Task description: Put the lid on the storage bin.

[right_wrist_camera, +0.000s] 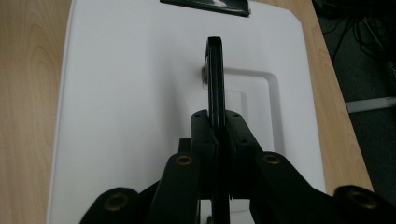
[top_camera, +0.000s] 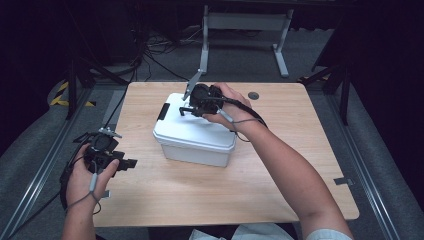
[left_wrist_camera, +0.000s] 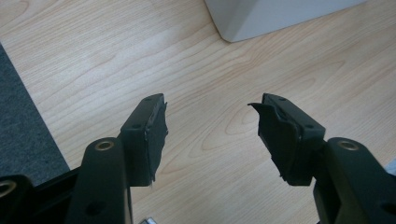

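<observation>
Handle (right_wrist_camera: 215,79) of white box (top_camera: 192,135) clamped upright in right gripper (right_wrist_camera: 217,135) jaws; left gripper (left_wrist_camera: 210,130) jaws spread over bare table (top_camera: 280,165).

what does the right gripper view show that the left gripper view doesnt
The right gripper view shows the right gripper shut on the black handle raised from the recess in the white box's lid, plus a black latch at the lid's far edge and cables on the floor.

The left gripper view shows the left gripper open with nothing between its jaws, above bare wooden table, and grey carpet beside the table edge.

Both share the wooden table and part of the white box.
</observation>
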Motion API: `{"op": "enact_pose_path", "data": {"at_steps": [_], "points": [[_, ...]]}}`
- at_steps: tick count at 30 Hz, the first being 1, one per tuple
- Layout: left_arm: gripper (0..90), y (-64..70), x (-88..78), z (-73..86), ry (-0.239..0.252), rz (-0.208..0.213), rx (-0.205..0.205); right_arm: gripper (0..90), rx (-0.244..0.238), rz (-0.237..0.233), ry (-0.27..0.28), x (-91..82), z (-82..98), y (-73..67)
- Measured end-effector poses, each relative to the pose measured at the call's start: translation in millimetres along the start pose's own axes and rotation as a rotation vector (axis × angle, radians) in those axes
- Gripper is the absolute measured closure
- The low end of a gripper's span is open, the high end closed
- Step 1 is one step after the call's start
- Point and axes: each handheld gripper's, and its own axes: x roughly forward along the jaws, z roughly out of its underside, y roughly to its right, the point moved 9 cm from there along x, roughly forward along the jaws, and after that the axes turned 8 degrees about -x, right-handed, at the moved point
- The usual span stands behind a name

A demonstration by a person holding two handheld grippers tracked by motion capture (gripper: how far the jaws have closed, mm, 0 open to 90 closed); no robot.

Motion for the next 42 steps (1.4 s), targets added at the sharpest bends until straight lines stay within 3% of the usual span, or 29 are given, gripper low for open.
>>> {"op": "enact_pose_path", "data": {"at_steps": [15,30,35,42], "points": [[42.1,-1.5,0.6,0.4,-0.002,0.001,-0.003,83.3,-0.034,-0.01,-0.028,4.6,9.1,-14.8],[41.6,0.6,1.6,0.5,-0.01,0.005,0.002,82.6,-0.024,-0.002,-0.035,8.5,6.3,-14.1],[41.5,-1.7,1.6,0.4,-0.008,0.002,-0.004,63.4,0.028,-0.037,0.0,2.0,4.6,-16.0],[41.4,-2.0,1.2,2.1,-0.01,0.002,-0.005,57.1,0.057,-0.04,0.074,-22.2,-0.5,-15.3]]}}
